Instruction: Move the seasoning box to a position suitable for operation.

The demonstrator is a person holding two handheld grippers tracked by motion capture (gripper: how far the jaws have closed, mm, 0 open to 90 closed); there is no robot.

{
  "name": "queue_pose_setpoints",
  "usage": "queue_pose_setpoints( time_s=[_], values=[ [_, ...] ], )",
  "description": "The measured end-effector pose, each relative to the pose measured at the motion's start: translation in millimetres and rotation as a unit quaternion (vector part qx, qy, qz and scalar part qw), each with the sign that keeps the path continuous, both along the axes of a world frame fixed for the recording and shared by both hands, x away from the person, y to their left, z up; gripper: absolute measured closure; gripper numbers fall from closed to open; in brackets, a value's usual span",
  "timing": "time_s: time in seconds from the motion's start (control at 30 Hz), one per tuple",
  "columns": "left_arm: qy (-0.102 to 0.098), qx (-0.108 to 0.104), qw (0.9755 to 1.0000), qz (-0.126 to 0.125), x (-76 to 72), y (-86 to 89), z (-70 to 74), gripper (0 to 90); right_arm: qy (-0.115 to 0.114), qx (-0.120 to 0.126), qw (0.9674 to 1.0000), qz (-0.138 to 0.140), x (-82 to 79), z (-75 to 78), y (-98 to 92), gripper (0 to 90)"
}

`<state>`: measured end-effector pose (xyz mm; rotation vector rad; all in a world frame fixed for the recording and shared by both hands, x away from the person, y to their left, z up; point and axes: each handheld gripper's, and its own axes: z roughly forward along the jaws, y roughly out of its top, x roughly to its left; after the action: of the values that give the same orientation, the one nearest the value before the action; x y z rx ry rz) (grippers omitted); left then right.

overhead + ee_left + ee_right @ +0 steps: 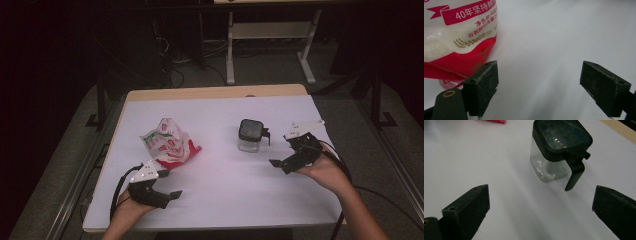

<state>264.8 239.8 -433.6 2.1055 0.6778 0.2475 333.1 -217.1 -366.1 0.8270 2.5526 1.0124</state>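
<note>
Worktop (pixel 215 200) | our left gripper (pixel 539 82) released beside bag (pixel 167 142) | right gripper (pixel 541 212) released near jar (pixel 554 157) | risk: we judge an off-centre grasp tips jar

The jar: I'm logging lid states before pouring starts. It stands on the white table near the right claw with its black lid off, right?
Not quite. The jar stands on the white table near the right claw, but its black lid is on, as the right gripper view shows.
</note>
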Motion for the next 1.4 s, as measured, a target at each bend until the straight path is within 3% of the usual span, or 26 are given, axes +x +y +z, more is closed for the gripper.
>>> queue_pose_setpoints(
  time_s=[0.3, 0.37, 0.8, 1.0, 1.33, 1.4],
  values=[
    [0.004, -0.003, 1.0, 0.0, -0.8, -0.7, -0.6, 14.9, 0.003, -0.023, 0.9996, 0.017, 21.5, 16.2, 12.4, 0.9],
    [0.004, -0.004, 1.0, 0.0, -0.8, -0.7, -0.6, 14.9, 0.009, -0.015, 0.9996, 0.02, 25.8, 18.0, 14.5, 0.9],
    [0.008, 0.002, 1.0, -0.001, 0.6, -0.5, -1.8, 14.0, 0.01, -0.07, 0.9966, 0.041, 55.8, 33.2, 36.7, 0.9],
    [0.01, 0.003, 0.9999, -0.002, 1.1, -0.1, -2.1, 13.9, 0.015, -0.089, 0.9942, 0.059, 70.9, 40.8, 47.5, 1.0],
    [0.016, 0.001, 0.9999, -0.007, 1.6, 0.7, -2.3, 14.1, 0.03, -0.146, 0.9836, 0.101, 94.9, 42.2, 79.0, 0.9],
    [0.015, 0.005, 0.9998, -0.009, 1.8, 1.3, -2.4, 14.2, 0.035, -0.134, 0.9843, 0.11, 100.5, 40.4, 81.6, 0.9]
  ],
)
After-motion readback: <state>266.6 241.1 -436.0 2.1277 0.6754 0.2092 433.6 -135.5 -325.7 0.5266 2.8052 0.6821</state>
